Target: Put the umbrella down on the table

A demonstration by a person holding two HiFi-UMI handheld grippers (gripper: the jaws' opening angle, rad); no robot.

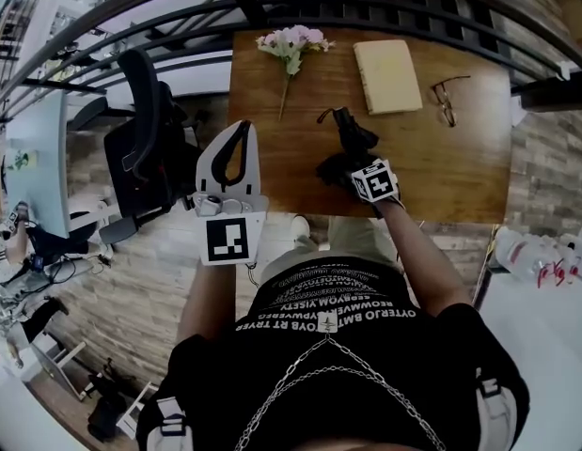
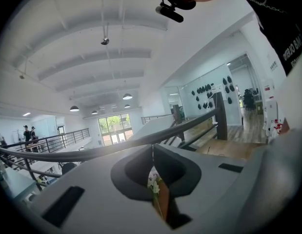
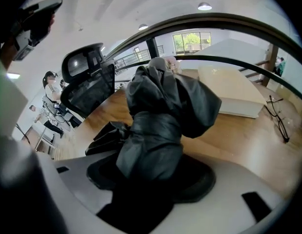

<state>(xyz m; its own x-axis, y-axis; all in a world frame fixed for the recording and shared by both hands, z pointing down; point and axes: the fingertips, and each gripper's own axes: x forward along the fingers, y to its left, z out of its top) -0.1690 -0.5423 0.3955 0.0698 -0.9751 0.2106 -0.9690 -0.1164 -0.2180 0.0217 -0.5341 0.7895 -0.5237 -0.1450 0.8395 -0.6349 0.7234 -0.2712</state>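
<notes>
A folded black umbrella (image 1: pixel 352 139) lies on the wooden table (image 1: pixel 460 167) near its front edge, its wrist strap curling toward the far side. My right gripper (image 1: pixel 344 165) comes down on the umbrella's near end, jaws closed around the bunched fabric. In the right gripper view the umbrella (image 3: pixel 160 116) fills the space between the jaws of the right gripper (image 3: pixel 151 179) and its far end rests on the wood. My left gripper (image 1: pixel 242 130) hovers off the table's left front corner, jaw tips together, nothing held. The left gripper (image 2: pixel 152 152) points toward the table's far left.
On the far side of the table lie a sprig of pink flowers (image 1: pixel 292 43), a cream book (image 1: pixel 387 75) and a pair of glasses (image 1: pixel 446 99). A black office chair (image 1: pixel 145 130) stands to the left of the table. A dark railing (image 1: pixel 366 7) runs behind it.
</notes>
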